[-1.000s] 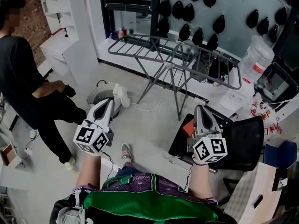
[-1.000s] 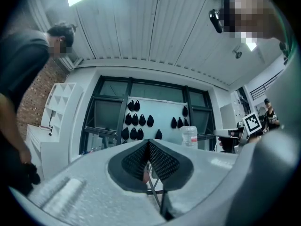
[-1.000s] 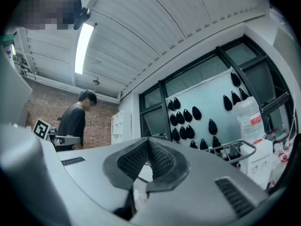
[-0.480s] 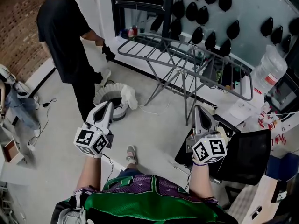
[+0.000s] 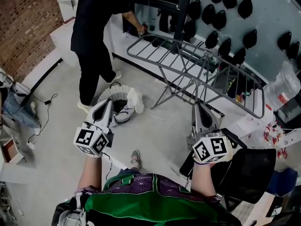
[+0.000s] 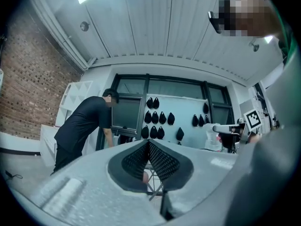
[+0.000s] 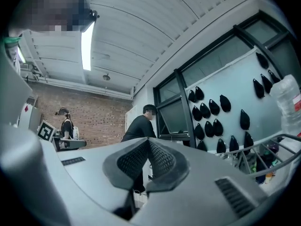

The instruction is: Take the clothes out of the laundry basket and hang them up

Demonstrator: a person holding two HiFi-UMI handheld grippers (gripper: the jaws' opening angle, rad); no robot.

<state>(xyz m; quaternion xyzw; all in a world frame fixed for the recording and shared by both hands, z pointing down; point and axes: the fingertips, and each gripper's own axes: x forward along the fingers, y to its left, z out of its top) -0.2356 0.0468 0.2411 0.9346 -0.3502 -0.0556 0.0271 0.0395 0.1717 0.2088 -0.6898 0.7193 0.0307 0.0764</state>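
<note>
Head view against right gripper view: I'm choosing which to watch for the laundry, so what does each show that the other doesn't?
Only the head view: the laundry basket from above, a white garment over its rim, and a black chair. Only the right gripper view: the ceiling light, a second person by the brick wall, and the right hand-held gripper's shut, empty jaws. Both: the drying rack, the person in black and the dark shapes on the wall panel.

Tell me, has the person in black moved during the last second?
Yes. The person in black went from left of the laundry basket to behind it, beside the drying rack.
</note>
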